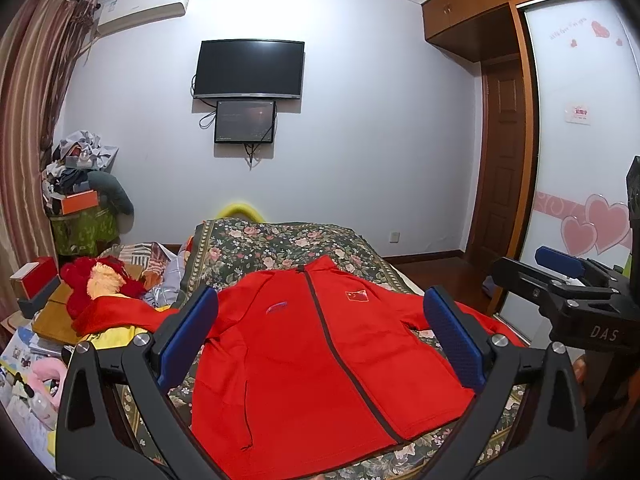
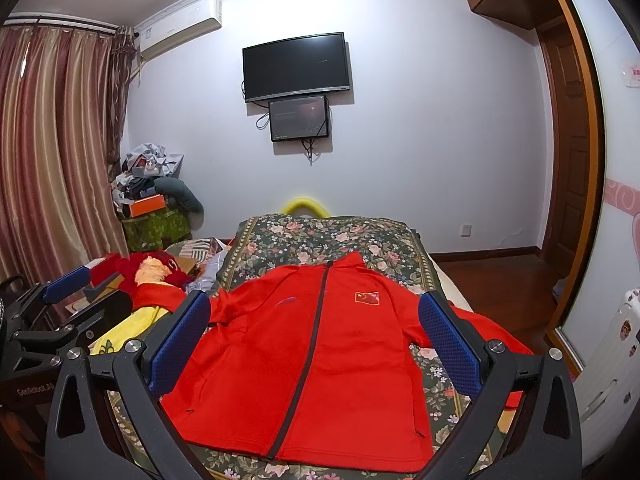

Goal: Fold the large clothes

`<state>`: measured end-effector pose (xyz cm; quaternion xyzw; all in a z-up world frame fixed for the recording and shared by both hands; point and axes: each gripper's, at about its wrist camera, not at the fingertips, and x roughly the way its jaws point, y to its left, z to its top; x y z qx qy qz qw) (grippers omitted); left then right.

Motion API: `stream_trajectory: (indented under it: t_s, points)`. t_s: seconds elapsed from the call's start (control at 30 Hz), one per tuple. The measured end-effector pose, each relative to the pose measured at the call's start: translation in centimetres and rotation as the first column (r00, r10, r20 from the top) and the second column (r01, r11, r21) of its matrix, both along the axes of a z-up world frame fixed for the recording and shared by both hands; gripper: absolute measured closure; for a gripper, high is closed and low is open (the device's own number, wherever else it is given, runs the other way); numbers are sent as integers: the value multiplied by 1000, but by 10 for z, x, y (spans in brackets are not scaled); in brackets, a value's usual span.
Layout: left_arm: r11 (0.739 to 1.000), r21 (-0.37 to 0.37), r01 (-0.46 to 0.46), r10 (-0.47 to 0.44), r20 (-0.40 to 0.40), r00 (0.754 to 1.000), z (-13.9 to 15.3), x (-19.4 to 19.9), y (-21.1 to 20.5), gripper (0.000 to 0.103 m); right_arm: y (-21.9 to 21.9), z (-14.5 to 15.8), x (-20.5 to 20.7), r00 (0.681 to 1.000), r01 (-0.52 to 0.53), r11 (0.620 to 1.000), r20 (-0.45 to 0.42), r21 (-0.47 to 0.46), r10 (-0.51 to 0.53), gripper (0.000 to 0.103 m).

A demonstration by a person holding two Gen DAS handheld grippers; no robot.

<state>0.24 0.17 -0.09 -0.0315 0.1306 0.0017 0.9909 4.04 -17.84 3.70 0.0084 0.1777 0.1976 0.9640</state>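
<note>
While flat, jacket [image 1: 312, 360] below spread fingers [image 1: 188, 332] — untouched

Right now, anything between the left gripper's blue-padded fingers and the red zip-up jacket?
Nothing: in the left wrist view the left gripper hangs open over the red zip-up jacket, spread on the floral bedspread.

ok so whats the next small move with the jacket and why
Probably lower the left gripper to the sleeve spread out to that side and fold it in. The jacket lies flat, zipped, face up on the bed, and both grippers are open and empty.
</note>
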Motion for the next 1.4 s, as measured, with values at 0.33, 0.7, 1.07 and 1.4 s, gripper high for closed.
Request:
stream_trajectory:
  t_s: [0.33,0.7,1.07,1.4]
  points:
    - [1000,-3,-3,3,-2,1000,0,1,0,0,0,0,0,1000,0,1000,0,-2,0,0]
    - [1000,-4,-6,6,-3,1000,-2,1,2,0,1,0,1,1000,0,1000,-4,-4,0,0]
    - [1000,-9,-10,10,-5,1000,-4,-1,3,0,2,-4,2,1000,1,1000,-11,-6,-1,0]
    - [1000,-16,-12,12,-18,1000,-3,3,4,0,2,-6,3,1000,2,1000,-13,-7,-2,0]
